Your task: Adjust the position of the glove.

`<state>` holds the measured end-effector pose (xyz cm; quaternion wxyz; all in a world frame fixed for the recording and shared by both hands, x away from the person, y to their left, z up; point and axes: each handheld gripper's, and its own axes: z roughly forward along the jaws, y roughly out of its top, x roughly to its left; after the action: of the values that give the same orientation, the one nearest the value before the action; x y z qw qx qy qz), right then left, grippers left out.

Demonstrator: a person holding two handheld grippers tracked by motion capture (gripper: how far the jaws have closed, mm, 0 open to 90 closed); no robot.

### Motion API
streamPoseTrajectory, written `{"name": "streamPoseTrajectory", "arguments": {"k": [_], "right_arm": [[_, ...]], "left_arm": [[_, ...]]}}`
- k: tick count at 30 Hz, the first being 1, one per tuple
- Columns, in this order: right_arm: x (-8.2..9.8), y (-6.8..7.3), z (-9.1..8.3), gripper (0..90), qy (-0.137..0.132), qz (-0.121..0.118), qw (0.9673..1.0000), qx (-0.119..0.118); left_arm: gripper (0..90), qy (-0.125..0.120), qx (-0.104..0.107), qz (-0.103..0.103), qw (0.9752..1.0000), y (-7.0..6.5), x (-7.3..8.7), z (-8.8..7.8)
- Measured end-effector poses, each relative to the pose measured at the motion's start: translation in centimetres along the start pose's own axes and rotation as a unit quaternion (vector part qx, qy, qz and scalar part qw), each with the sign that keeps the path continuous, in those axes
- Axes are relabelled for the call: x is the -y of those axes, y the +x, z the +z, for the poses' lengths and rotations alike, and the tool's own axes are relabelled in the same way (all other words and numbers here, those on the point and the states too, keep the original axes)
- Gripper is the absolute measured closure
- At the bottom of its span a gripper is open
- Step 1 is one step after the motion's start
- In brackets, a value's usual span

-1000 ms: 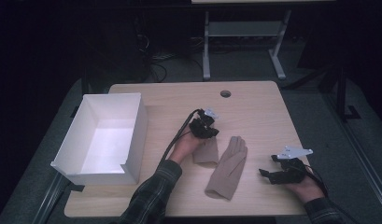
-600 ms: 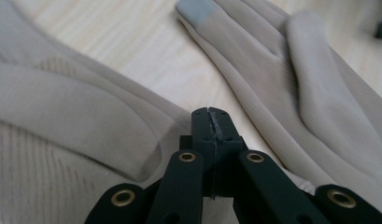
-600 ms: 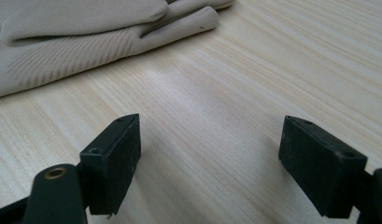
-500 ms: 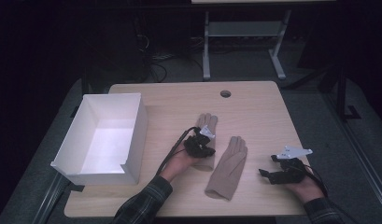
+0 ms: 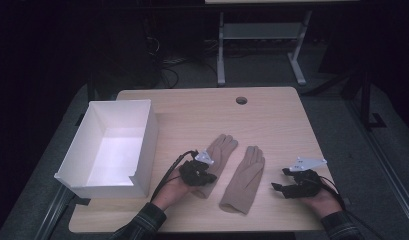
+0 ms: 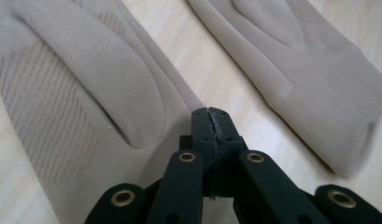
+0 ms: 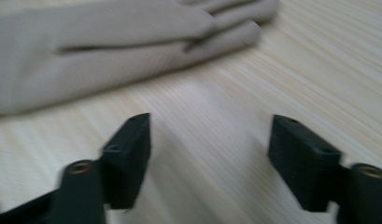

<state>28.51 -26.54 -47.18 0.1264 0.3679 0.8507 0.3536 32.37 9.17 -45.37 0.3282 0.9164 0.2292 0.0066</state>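
One wooden table (image 5: 272,125) is seen from above, with a single round hole (image 5: 241,100) near its far edge. One white open box (image 5: 112,147) is set on the table's left part. Two beige gloves are laid flat side by side in the middle, near each other without touching: the left glove (image 5: 216,159) and the right glove (image 5: 244,176), both with fingers pointed away from the person. Two grippers are held over the near edge. The left gripper (image 5: 206,176) is placed over the left glove's cuff end, its jaws pressed together; in the left gripper view no cloth is seen pinched between them. The right gripper (image 5: 278,186) is held just beside the right glove, its jaws spread apart though lately closing somewhat, with bare wood between them.
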Motion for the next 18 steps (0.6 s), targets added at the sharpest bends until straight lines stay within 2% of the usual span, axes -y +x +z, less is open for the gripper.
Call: {"name": "streamPoseTrajectory", "arguments": {"k": [2, 3, 4, 6, 7, 8, 9, 11, 12, 13, 14, 18], "right_arm": [[-0.3, 0.4, -0.2, 45.0, -0.009, -0.002, 0.9999, -0.013], [-0.5, 0.6, -0.3, 52.8, -0.012, -0.011, 0.9996, -0.022], [-0.7, 0.9, -0.4, 59.6, -0.017, -0.013, 0.9993, -0.032], [-1.0, 1.3, -0.3, 68.4, -0.019, -0.020, 0.9987, -0.041], [-1.1, 1.6, -0.2, 72.3, -0.016, -0.025, 0.9985, -0.046], [-1.1, 1.6, -0.2, 72.3, -0.016, -0.025, 0.9985, -0.046], [-1.2, 1.8, -0.1, 76.6, -0.013, -0.028, 0.9983, -0.049], [-1.4, 2.3, 0.3, 85.4, -0.003, -0.034, 0.9977, -0.059], [-1.4, 2.3, 0.3, 85.4, -0.003, -0.034, 0.9977, -0.059], [-1.5, 2.5, 0.4, 89.1, 0.003, -0.039, 0.9974, -0.061], [-1.6, 2.6, 0.5, 89.7, 0.005, -0.038, 0.9972, -0.064], [-1.7, 2.9, 0.8, 89.8, 0.012, -0.043, 0.9967, -0.068]], "left_arm": [[85.7, -0.008, -0.002, 0.000, 1.0000, 0.0, 0.2, -0.5], [82.5, -0.023, -0.008, -0.012, 0.9996, 0.0, 0.1, -0.9], [81.0, -0.023, -0.011, -0.007, 0.9996, 0.3, 0.0, -1.2], [77.2, -0.032, -0.019, -0.012, 0.9992, 0.6, -0.1, -1.6], [74.9, -0.042, -0.032, -0.020, 0.9984, 1.1, -0.3, -2.0], [74.9, -0.048, -0.042, -0.026, 0.9976, 1.6, -0.5, -2.3], [73.1, -0.054, -0.049, -0.032, 0.9968, 2.0, -0.7, -2.5], [67.5, -0.061, -0.077, -0.050, 0.9939, 3.4, -1.1, -2.6], [66.2, -0.061, -0.077, -0.050, 0.9939, 3.4, -1.1, -2.6], [65.1, -0.060, -0.086, -0.062, 0.9926, 4.3, -1.1, -2.3], [65.0, -0.059, -0.090, -0.065, 0.9920, 4.7, -1.1, -2.0], [64.2, -0.043, -0.089, -0.080, 0.9918, 5.7, -0.8, -1.0]]}}
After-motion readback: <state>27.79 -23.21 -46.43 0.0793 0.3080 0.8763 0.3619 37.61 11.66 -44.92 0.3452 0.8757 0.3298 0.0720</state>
